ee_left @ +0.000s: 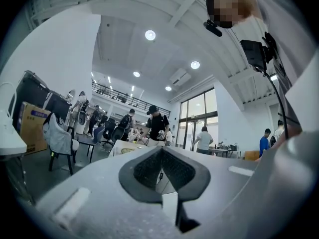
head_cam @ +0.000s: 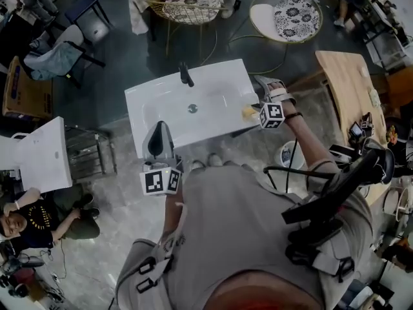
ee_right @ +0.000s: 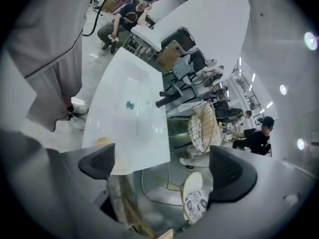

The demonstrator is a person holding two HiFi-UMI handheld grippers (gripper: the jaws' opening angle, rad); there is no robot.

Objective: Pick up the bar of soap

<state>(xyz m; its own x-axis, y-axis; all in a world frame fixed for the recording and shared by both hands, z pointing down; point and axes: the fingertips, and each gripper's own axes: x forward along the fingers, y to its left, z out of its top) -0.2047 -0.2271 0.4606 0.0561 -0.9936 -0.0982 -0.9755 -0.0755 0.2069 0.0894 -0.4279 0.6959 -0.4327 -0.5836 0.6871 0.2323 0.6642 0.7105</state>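
Note:
The bar of soap (head_cam: 248, 112) is a small yellow piece lying on the right rim of the white sink basin (head_cam: 166, 106). My right gripper (head_cam: 265, 90) hovers at that right edge, just above and beside the soap, with its jaws wide open and nothing between them. In the right gripper view the soap (ee_right: 103, 142) peeks out beside the left finger (ee_right: 97, 161) of the right gripper (ee_right: 162, 166). At the basin's near edge my left gripper (head_cam: 159, 134) is shut and empty. In its own view the left gripper (ee_left: 162, 172) points up into the room.
A black faucet (head_cam: 186, 75) stands at the basin's far edge, with the drain (head_cam: 192, 108) in the middle. A second white basin (head_cam: 39, 154) stands at the left, a wooden table (head_cam: 352, 86) at the right. Wire chairs (head_cam: 287, 13) are beyond. A person (head_cam: 29, 218) sits on the floor.

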